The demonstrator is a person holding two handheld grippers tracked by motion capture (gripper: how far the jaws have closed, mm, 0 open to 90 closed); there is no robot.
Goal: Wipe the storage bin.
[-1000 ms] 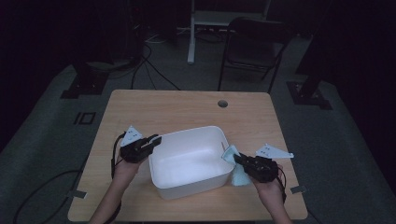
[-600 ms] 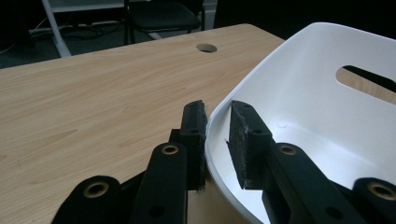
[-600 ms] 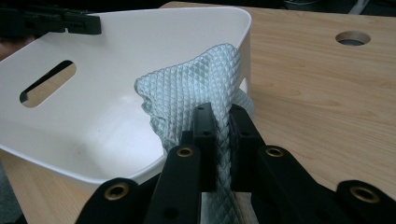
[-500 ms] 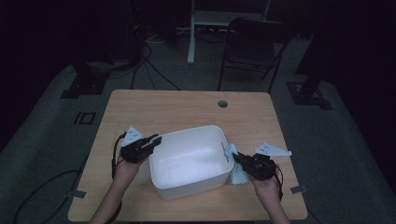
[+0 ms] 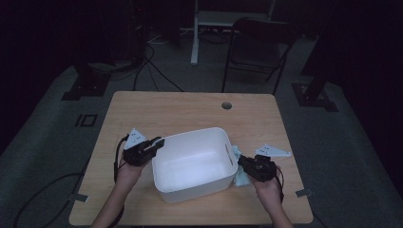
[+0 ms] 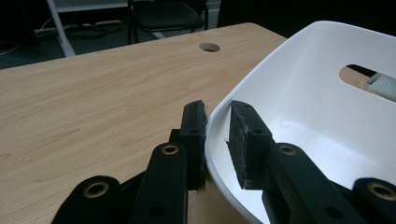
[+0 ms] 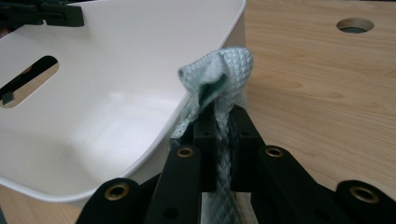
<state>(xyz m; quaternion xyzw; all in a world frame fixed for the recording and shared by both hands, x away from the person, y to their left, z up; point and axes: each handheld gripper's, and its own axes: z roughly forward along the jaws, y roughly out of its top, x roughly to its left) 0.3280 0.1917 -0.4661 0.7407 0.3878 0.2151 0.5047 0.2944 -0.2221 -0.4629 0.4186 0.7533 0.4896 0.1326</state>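
A white plastic tub [image 5: 190, 135] sits on the wooden table, near its front edge. My left gripper [image 5: 159, 141] is at the tub's left rim. In the left gripper view its jaws [image 6: 217, 109] straddle that rim [image 6: 303, 93], one pad outside and one inside, shut on it. My right gripper [image 5: 241, 161] is at the tub's right side, shut on a pale green woven cloth [image 5: 241, 179]. In the right gripper view the cloth [image 7: 219, 74] bunches up above the shut gripper [image 7: 223, 116], against the outside of the tub's rim [image 7: 116, 70]. The cloth [image 6: 383, 86] also shows through the tub's far handle slot.
The table [image 5: 190, 109] has a round cable hole [image 5: 226, 105] near its far edge. A dark folding chair [image 5: 256, 42] and a white desk frame [image 5: 195, 33] stand beyond it. Cables and stand bases lie on the floor around the table.
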